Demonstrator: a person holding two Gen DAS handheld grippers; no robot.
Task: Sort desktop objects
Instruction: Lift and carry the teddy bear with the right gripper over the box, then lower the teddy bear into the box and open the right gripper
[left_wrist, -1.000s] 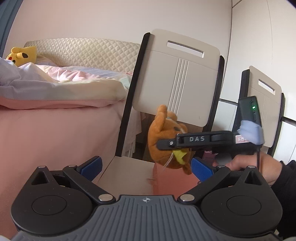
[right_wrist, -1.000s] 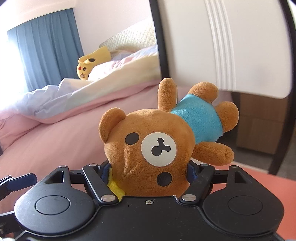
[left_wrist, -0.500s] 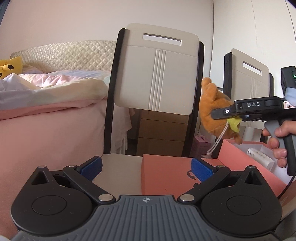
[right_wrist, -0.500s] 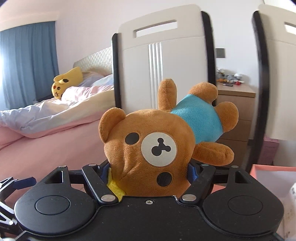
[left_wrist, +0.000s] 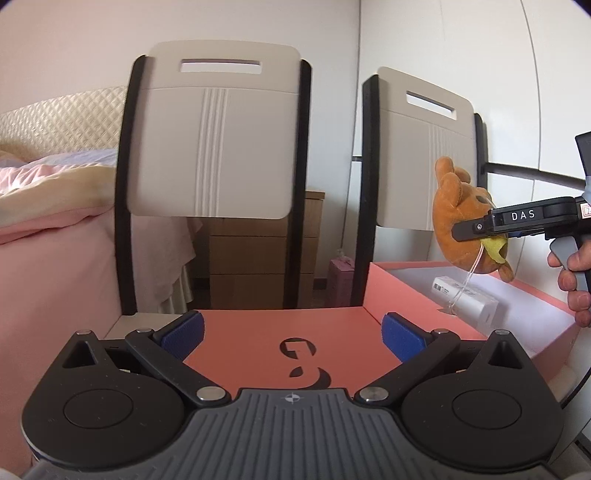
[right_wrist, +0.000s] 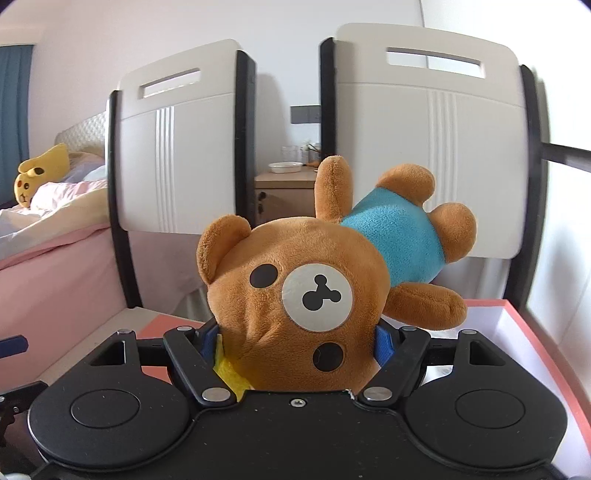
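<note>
The right claw (right_wrist: 295, 343) is clamped on the head of a brown plush bear in a blue shirt (right_wrist: 317, 291). Its blue pads (right_wrist: 383, 345) press into either side of the face, and the fabric puckers near the left pad. The bear looks light and very soft: the stuffing yields under the squeeze, so the grip is probably secure but spongy, and the toy could rotate or sag in it. The head is the bulkiest, firmest part and seems the sensible place to hold; the thin limbs would likely slip out. Nothing about it looks fragile. A yellow tag (right_wrist: 227, 371) sits wedged beside the left pad, and from the left wrist view a thin white string (left_wrist: 467, 280) dangles under the toy, which might snag on a box edge.

From the claw, the bear's body sticks out forward and to the right, limbs free in the air. Below and ahead of it lies an open salmon-pink cardboard box with a white inside (right_wrist: 517, 321); in the left wrist view the bear hangs above it, over a white carton (left_wrist: 465, 301) lying inside.

The left claw (left_wrist: 291, 334) stands open and empty, just above the flat pink box lid with a dark logo (left_wrist: 303, 360).
</note>
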